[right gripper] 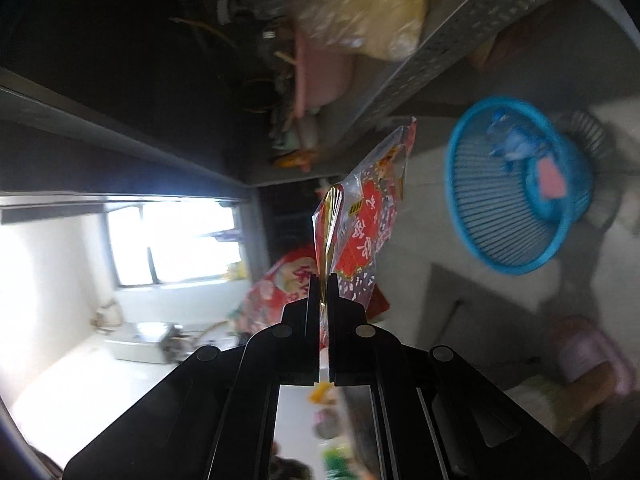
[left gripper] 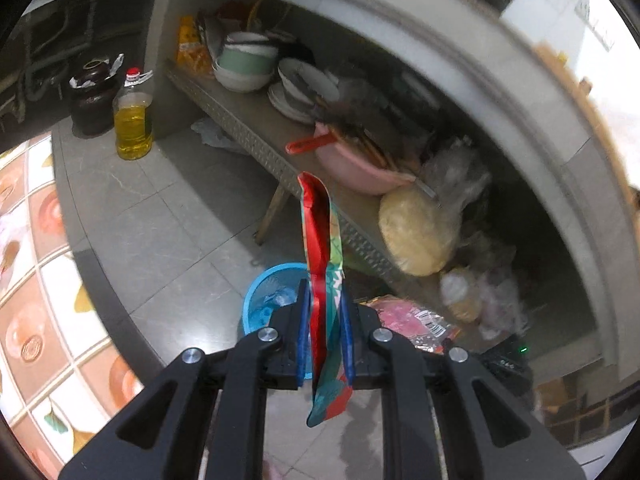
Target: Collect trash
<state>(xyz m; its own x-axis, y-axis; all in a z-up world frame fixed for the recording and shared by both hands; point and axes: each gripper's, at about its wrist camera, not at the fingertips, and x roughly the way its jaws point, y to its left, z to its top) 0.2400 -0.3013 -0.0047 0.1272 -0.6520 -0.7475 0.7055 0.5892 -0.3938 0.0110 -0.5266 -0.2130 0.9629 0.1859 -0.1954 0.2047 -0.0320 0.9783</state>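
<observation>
Grey tiled floor (left gripper: 132, 216) under a grey counter (left gripper: 460, 28). Low shelf (left gripper: 256, 120) beneath the counter holds bowls (left gripper: 244, 62) and a pink basin (left gripper: 360, 168). Oil bottle (left gripper: 133, 118) and dark jar (left gripper: 93, 96) stand on the floor left of the shelf. Bright window (right gripper: 176, 244) in a white wall (right gripper: 44, 272), far beyond the shelf.

We see a red and teal wrapper (left gripper: 326, 280) with leaf-like print, a clear packet (right gripper: 368, 216) printed red with white flecks and gold trim, a bright blue ribbed basket (right gripper: 516, 188), a pink basin (left gripper: 360, 168), yellow oil in a red-capped bottle (left gripper: 133, 120), and grey floor tiles (left gripper: 160, 216).
</observation>
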